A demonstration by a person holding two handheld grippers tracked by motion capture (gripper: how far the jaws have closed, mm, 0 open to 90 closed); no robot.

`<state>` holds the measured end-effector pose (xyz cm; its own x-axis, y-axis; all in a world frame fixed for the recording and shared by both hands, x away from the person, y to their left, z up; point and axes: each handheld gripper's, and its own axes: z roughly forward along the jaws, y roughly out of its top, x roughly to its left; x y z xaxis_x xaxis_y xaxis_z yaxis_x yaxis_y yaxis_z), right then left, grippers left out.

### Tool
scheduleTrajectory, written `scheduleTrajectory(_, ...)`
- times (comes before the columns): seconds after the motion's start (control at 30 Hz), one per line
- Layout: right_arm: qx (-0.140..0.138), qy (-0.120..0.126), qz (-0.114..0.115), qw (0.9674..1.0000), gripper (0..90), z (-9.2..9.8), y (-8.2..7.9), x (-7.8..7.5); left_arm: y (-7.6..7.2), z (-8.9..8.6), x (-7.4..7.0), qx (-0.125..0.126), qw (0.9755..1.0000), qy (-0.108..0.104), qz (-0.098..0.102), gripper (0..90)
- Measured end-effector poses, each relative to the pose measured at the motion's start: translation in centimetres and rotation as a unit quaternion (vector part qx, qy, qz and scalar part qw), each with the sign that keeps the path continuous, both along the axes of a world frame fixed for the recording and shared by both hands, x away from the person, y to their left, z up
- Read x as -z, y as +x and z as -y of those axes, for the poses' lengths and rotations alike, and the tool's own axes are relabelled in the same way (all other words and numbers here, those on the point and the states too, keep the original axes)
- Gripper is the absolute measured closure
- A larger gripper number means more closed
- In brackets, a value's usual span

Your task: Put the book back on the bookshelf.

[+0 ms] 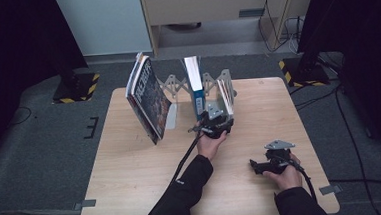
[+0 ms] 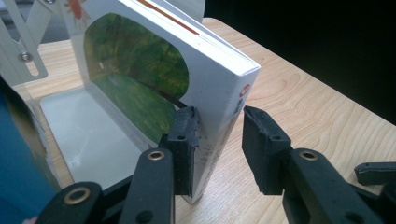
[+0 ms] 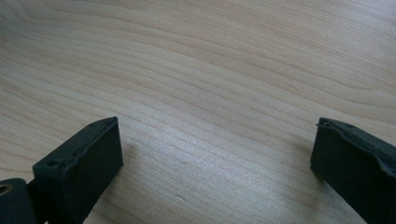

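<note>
Both sleeves (image 1: 191,185) are black, long and cuffed at the wrist. Each claw is matte black: the left claw (image 2: 219,140) has brass-ringed screw holes, while the right claw (image 1: 274,160) carries a grey three-cornered plate and a black cable

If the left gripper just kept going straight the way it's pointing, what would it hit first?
The left gripper already straddles the spine of the white book with the green cover; one jaw touches the cover, the other stands off. Going on, it would probably meet that spine first.

Three books (image 1: 193,85) stand in a rack (image 1: 177,83) at the table's (image 1: 133,191) far edge, the leftmost probably leaning.
</note>
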<state>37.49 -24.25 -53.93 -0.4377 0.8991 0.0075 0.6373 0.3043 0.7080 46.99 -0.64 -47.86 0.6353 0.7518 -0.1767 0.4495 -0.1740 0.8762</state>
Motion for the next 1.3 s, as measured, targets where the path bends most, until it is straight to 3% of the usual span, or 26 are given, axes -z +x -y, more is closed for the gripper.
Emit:
scheduleTrajectory(0.17, -0.001, -0.001, 0.0, 1.0, 2.2, 0.0, 0.0, 0.0, 0.0, 0.0, -0.1, -0.003, 1.0, -0.003, 0.0, 64.3)
scheduleTrajectory(0.5, 0.0, 0.0, 0.0, 1.0, 2.2, 0.0, 0.0, 0.0, -1.4, -0.3, -0.4, 0.03, 0.9991, 0.029, 0.009, 61.3)
scheduleTrajectory(0.77, 0.0, -0.001, -0.001, 1.0, 2.0, 0.0, 0.0, 0.0, -2.8, -1.8, -2.0, 0.043, 0.9976, 0.05, 0.018, 58.5)
scheduleTrajectory(0.83, 0.0, -0.001, -0.001, 1.0, 2.0, 0.0, 0.0, 0.0, -3.3, -2.4, -2.6, 0.045, 0.9978, 0.043, 0.021, 58.0)
scheduleTrajectory(1.0, 0.0, -0.001, -0.001, 1.0, 1.9, 0.0, 0.0, 0.0, -4.4, -3.4, -3.6, 0.05, 0.997, 0.052, 0.029, 56.6)
scheduleTrajectory(1.17, 0.0, -0.001, -0.001, 1.0, 1.9, 0.0, 0.0, 0.0, -5.2, -4.8, -3.9, 0.052, 0.9975, 0.045, 0.012, 55.6)
scheduleTrajectory(1.3, 0.0, -0.001, -0.001, 1.0, 1.9, 0.0, 0.0, 0.0, -5.5, -6.0, -3.8, 0.045, 0.9972, 0.058, 0.013, 55.3)
